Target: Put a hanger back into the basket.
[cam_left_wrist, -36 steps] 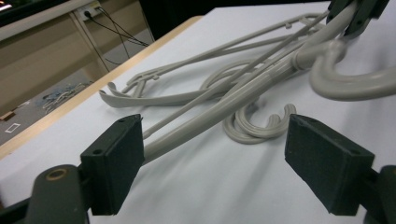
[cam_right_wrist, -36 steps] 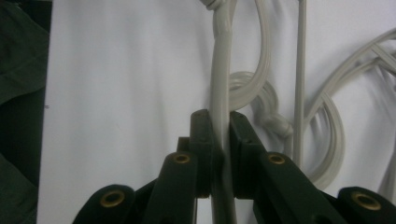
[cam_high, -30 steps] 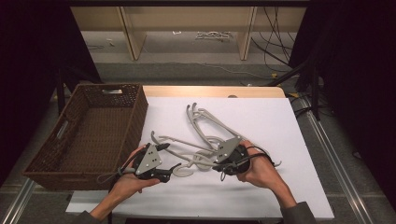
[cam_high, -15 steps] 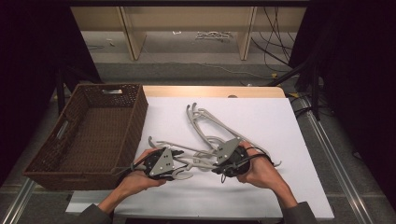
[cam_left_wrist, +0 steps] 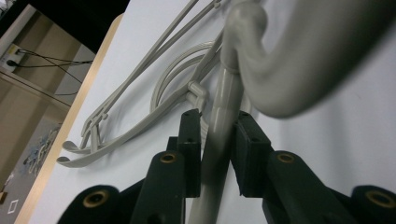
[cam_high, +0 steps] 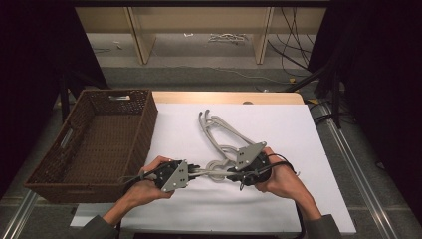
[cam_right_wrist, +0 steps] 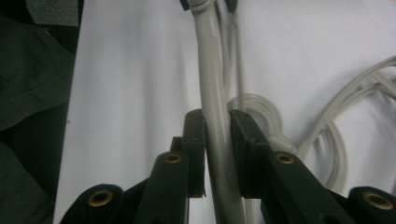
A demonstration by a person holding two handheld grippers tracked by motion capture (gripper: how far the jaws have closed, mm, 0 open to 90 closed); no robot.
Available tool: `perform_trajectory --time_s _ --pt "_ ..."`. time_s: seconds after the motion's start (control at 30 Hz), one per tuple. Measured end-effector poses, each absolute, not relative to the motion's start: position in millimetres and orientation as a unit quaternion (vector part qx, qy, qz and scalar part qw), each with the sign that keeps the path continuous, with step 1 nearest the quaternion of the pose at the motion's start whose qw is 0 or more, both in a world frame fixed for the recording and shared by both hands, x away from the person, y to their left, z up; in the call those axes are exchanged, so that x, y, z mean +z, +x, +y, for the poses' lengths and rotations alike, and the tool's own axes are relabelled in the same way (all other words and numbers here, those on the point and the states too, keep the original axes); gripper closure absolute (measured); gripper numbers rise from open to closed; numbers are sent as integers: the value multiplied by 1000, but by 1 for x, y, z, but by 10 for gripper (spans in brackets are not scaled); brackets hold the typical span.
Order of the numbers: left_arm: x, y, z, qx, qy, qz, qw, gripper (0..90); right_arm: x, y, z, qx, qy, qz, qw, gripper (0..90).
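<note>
A wicker basket [cam_high: 94, 139] sits at the left of the high view, on the table [cam_high: 224, 97] beside the left edge of a paper sheet [cam_high: 278, 129] that covers the middle. A heap of clothes hangers [cam_high: 221, 137] lies at the sheet's centre. Shelving [cam_high: 199, 30] stands across the top, with cables [cam_high: 293, 30] at upper right.

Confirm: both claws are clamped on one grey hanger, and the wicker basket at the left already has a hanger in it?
Not quite. The wicker basket is empty in the high view. The rest stands: left claw and right claw each grip the same grey hanger.
</note>
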State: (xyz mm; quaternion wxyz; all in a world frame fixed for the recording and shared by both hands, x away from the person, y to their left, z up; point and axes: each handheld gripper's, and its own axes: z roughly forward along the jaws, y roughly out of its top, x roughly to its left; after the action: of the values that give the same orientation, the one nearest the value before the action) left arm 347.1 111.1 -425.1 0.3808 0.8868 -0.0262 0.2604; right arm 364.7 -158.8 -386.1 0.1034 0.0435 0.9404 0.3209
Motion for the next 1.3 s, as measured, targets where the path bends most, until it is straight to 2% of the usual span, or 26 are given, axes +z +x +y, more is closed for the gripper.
perform_trajectory --time_s 0.2,0.27,0.3,0.37,0.4,0.5,0.9,1.2,1.3 --pt "-418 348 108 251 887 -12 388 783 -383 367 -160 322 76 933 144 699" --pt "-416 349 107 251 887 -5 387 797 -382 368 -162 324 106 927 156 610" --pt "-416 350 106 250 890 -3 382 799 -382 368 -162 325 116 925 162 604" --pt "-418 352 105 246 892 -3 379 803 -380 369 -164 337 132 917 168 531" --pt "-418 353 105 248 893 11 375 806 -378 370 -166 349 145 909 176 482" --pt "-416 356 106 242 894 42 374 812 -371 373 -173 373 190 888 190 407" --pt "-390 361 115 223 883 114 397 820 -355 368 -189 439 244 839 207 370" --pt "-372 369 130 225 864 166 418 819 -351 355 -200 463 286 811 214 277" --pt "-361 372 135 226 856 182 428 819 -354 351 -206 470 297 801 221 277"
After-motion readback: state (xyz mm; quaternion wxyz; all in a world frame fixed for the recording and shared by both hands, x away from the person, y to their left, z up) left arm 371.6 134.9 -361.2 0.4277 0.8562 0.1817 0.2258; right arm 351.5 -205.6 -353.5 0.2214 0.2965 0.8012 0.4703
